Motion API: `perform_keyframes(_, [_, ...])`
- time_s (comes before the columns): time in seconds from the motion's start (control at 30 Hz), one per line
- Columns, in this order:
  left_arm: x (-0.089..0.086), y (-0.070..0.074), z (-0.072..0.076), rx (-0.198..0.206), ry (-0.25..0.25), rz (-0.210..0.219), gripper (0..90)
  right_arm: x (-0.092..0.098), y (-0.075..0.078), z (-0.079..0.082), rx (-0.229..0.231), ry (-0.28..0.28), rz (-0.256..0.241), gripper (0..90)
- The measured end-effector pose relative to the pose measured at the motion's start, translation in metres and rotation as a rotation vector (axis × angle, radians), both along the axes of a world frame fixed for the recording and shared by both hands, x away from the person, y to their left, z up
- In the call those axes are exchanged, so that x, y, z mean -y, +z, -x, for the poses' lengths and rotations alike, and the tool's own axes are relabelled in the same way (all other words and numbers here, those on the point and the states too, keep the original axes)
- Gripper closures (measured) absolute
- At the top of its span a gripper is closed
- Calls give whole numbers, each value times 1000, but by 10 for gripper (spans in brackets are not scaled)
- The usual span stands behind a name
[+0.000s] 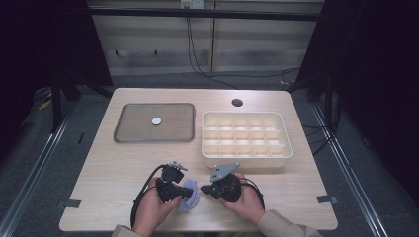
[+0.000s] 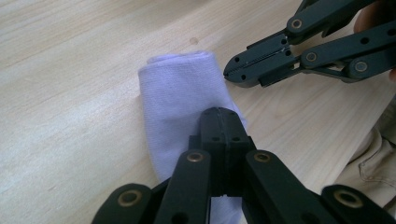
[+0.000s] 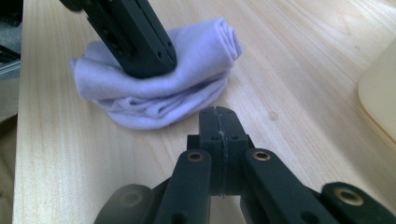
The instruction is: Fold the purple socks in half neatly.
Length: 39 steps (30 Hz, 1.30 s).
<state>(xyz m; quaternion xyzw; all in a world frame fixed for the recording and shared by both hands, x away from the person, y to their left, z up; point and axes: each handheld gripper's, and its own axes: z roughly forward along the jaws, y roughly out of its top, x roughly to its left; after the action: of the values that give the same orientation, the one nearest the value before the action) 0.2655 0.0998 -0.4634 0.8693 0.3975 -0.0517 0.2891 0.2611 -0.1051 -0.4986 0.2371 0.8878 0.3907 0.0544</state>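
Note:
A folded pale lilac cloth (image 1: pixel 192 197) (image 2: pixel 177 88) (image 3: pixel 201 51) lies near the table's front edge. My left gripper (image 1: pixel 186 193) (image 2: pixel 222 114) is shut, and its tip (image 3: pixel 149 65) presses down on top of the cloth. I see no fabric between its jaws. My right gripper (image 1: pixel 204 190) (image 3: pixel 218 114) is shut and empty. Its tip (image 2: pixel 231 73) hovers just beside the cloth's right side, apart from it and pointing at the left gripper. A hand holds each gripper.
A cream divided organizer box (image 1: pixel 245 157) stands to the back right. A grey flat tray (image 1: pixel 123 136) at the back left holds one small round white disc (image 1: pixel 156 120). A round cable hole (image 1: pixel 237 102) lies beyond the box.

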Motion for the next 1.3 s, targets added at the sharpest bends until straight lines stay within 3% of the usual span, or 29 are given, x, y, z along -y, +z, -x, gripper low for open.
perform_keyframes(0.13, [4,-3,2,8,-10,-1,900,0,-1,0,-9,-7,1,900])
perform_keyframes(0.33, [9,-3,6,53,-19,-41,900,1,0,0,-5,-14,2,900])
perform_keyframes(0.5, [9,-3,6,61,-28,-45,900,1,0,0,-1,-13,1,900])
perform_keyframes(0.8, [6,1,5,34,-23,11,862,3,1,-1,-4,-17,-5,900])
perform_keyframes(1.3, [-2,13,3,90,-12,4,789,2,1,-1,-4,-10,-11,892])
